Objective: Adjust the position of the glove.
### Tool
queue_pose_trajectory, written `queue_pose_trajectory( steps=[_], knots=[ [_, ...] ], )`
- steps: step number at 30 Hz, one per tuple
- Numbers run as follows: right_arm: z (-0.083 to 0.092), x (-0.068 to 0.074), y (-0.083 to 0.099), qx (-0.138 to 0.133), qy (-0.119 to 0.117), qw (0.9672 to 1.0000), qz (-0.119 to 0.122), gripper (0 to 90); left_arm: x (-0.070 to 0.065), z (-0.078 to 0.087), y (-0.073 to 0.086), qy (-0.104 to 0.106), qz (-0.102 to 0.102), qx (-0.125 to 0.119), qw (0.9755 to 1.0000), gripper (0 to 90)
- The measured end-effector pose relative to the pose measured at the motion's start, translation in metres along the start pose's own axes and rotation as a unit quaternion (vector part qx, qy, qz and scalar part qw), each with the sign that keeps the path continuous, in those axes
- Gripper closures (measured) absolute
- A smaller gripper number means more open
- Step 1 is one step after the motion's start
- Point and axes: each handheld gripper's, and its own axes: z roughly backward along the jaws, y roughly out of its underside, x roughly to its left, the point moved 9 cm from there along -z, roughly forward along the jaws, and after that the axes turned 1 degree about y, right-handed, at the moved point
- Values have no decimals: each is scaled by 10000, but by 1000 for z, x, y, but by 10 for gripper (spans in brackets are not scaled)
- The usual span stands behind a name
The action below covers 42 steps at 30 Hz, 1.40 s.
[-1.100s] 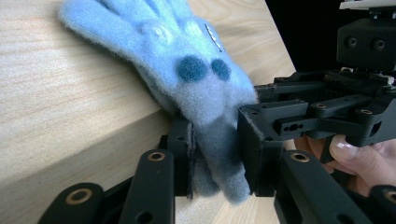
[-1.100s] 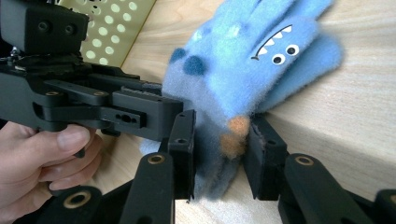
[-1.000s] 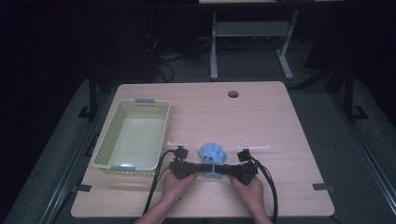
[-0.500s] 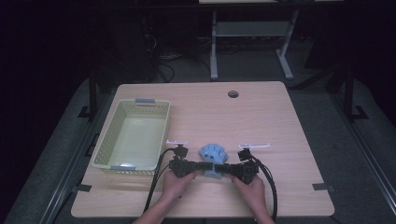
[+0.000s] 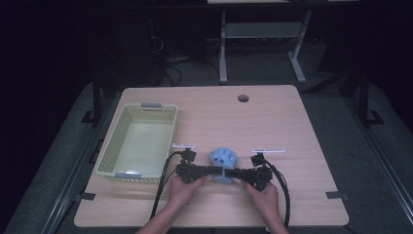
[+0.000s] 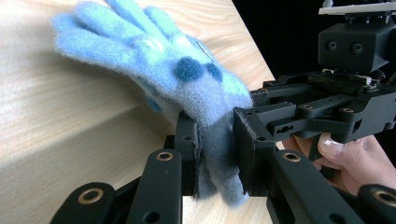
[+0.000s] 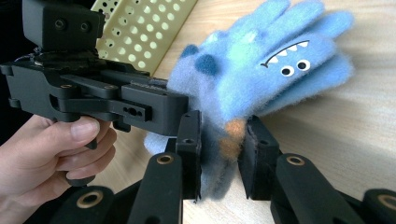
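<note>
A fuzzy blue glove [image 5: 223, 157] with a monster face lies on the wooden table [image 5: 219, 112] near its front edge, fingers pointing away from me. My left gripper [image 5: 215, 171] comes in from the left and my right gripper [image 5: 234, 173] from the right, meeting at the cuff. In the left gripper view the left gripper [image 6: 217, 149] is shut on the glove's [image 6: 154, 51] grey cuff. In the right gripper view the right gripper [image 7: 223, 149] is shut on the cuff of the glove [image 7: 266, 70], beside an orange patch. Whether one glove or two stacked lie there I cannot tell.
A pale yellow-green perforated basket [image 5: 113, 146], with nothing in it, stands left of the glove; its wall [image 7: 140, 23] is just behind the left hand. A round cable hole [image 5: 243, 98] sits at the table's far side. Black cables trail from both grippers toward me.
</note>
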Motion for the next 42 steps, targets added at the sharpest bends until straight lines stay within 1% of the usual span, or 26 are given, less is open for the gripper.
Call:
queue_pose_trajectory(
  steps=[7, 9, 12, 14, 17, 20, 21, 23, 24, 27, 31, 32, 34, 35, 39, 42],
  knots=[
    [3, 5, -4, -51, -5, 10000, 65, 716, -3, 3, -4, 47, -43, -26, 10000, 721],
    [5, 6, -6, -68, 5, 9999, 91, 717, -5, 3, -7, 85, -56, -17, 9999, 721],
    [8, 8, -10, -77, 8, 9998, 164, 716, -9, 4, -10, 70, -125, -21, 9999, 720],
    [9, 9, -12, -95, 29, 9997, 218, 717, -10, 5, -12, 75, -98, -30, 9999, 720],
    [12, 12, -16, -125, 36, 9995, 270, 717, -14, 7, -16, 46, -181, -50, 9998, 720],
    [13, 15, -19, -147, 11, 9995, 271, 716, -17, 8, -19, 46, -250, -56, 9997, 720],
    [14, 15, -20, -147, 22, 9995, 284, 716, -18, 9, -20, 61, -226, -77, 9997, 720],
    [15, 17, -21, -162, 9, 9995, 284, 716, -19, 11, -22, 97, -242, -98, 9996, 720],
    [15, 18, -22, -162, 21, 9994, 293, 716, -19, 12, -22, 101, -260, -105, 9996, 719],
    [14, 21, -25, -132, 56, 9993, 354, 716, -19, 15, -24, 110, -234, -139, 9996, 719],
    [11, 25, -30, -106, 51, 9990, 429, 716, -18, 20, -27, 92, -258, -141, 9995, 719],
    [11, 26, -30, -89, 62, 9991, 407, 716, -18, 21, -28, 94, -251, -154, 9995, 719],
    [10, 27, -33, -83, 60, 9989, 463, 715, -18, 22, -30, 84, -266, -175, 9995, 718],
    [10, 28, -34, -51, 83, 9990, 443, 716, -17, 23, -30, 74, -267, -188, 9994, 718],
    [9, 30, -36, -32, 109, 9986, 516, 716, -17, 25, -32, 87, -276, -206, 9994, 718],
    [8, 32, -37, -21, 106, 9986, 514, 716, -17, 27, -32, 128, -241, -200, 9994, 717]
  ],
)
